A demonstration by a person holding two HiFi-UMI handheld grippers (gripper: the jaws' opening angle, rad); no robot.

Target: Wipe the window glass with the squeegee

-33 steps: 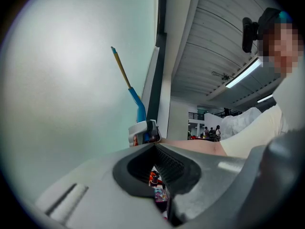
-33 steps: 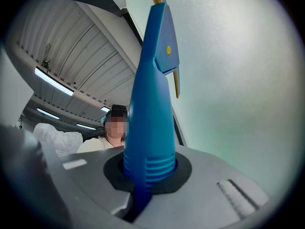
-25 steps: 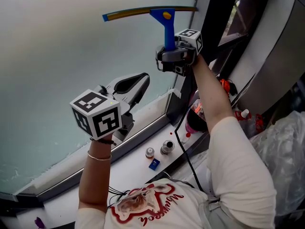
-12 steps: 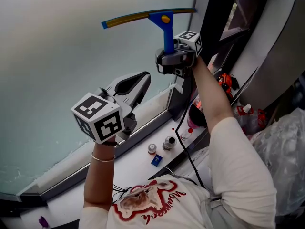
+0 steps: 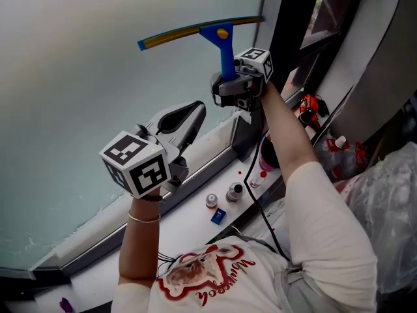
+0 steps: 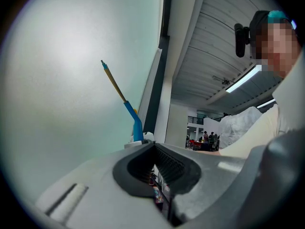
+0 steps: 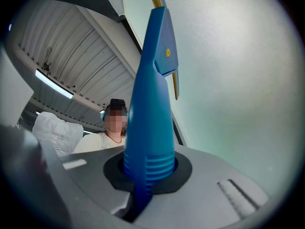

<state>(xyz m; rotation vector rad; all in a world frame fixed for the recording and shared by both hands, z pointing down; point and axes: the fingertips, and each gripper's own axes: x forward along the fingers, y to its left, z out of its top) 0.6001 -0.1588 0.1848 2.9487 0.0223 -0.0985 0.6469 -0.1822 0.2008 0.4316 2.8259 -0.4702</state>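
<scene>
The squeegee (image 5: 221,38) has a blue handle and a long yellow-edged blade lying against the frosted window glass (image 5: 78,77) high at the right. My right gripper (image 5: 229,83) is shut on the handle (image 7: 150,128) from below, blade upward. My left gripper (image 5: 186,119) hangs lower and to the left, close to the glass, shut with nothing between its jaws. In the left gripper view the squeegee (image 6: 126,109) stands beyond the closed jaws (image 6: 159,168), apart from them.
A white sill (image 5: 189,220) below the window carries two small metal caps (image 5: 234,192) and a small blue object (image 5: 218,215). A dark window frame post (image 5: 287,31) stands at the right. Bottles (image 5: 335,142), a red object (image 5: 307,118) and white plastic bags (image 5: 384,214) lie lower right.
The squeegee and right gripper have shifted slightly left and down on the glass. The left gripper stayed about where it was.
</scene>
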